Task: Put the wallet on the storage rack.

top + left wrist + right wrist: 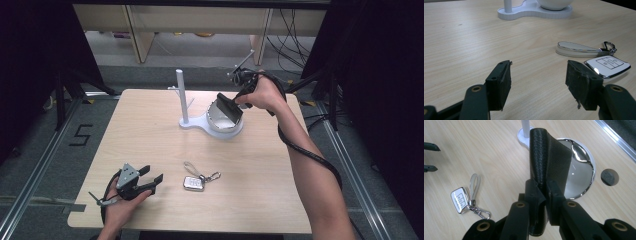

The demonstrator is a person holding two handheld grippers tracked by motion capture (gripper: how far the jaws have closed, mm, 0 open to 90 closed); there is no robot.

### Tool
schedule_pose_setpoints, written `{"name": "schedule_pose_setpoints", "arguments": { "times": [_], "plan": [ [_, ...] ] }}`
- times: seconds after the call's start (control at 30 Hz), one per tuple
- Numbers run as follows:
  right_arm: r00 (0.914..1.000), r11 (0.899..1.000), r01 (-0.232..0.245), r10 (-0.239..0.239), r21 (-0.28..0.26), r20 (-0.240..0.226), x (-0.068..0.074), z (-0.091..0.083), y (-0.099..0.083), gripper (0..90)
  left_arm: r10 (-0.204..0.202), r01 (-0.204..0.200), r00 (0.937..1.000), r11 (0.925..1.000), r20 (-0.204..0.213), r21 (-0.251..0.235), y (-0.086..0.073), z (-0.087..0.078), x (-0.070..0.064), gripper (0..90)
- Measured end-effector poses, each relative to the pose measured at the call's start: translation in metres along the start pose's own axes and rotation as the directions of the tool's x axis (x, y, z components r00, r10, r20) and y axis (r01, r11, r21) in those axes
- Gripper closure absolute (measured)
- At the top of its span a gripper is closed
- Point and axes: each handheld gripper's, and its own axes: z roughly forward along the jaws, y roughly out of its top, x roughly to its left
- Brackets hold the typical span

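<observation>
You see a matt wood-grain table (150,145), a mirror-glossy metal bowl (581,172), a black woven-textured leather wallet (544,157) and a glossy key fob (460,200).

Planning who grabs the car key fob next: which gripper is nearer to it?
Left. The left gripper sits open on the table just beside the key fob. The right gripper is across the table, holding a black wallet over the metal bowl.

A black "5" is marked on the floor (80,135), at nine o'clock from the table (150,130).
</observation>
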Motion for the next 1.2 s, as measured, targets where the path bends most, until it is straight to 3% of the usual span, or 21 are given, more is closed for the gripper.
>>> {"name": "schedule_pose_setpoints", "arguments": {
  "times": [0.67,1.03,1.2],
  "plan": [
    [0.9996,1.0,-0.007,0.007,0.002,-0.027,-0.003,0.017,0.004,82.1,-0.003,0.003,1.0,1.0,0.001,-0.003,0.0,0.0,0.0,36.5],
    [0.9999,1.0,-0.007,0.007,0.011,-0.008,-0.009,0.024,0.005,82.1,0.0,0.0,1.0,1.0,0.004,-0.003,0.0,0.0,0.0,36.5],
    [0.9989,1.0,-0.029,0.029,0.002,-0.036,-0.011,0.033,0.005,82.0,0.001,-0.001,1.0,1.0,-0.002,0.001,0.0,-0.001,0.0,36.5]
  ]
}}
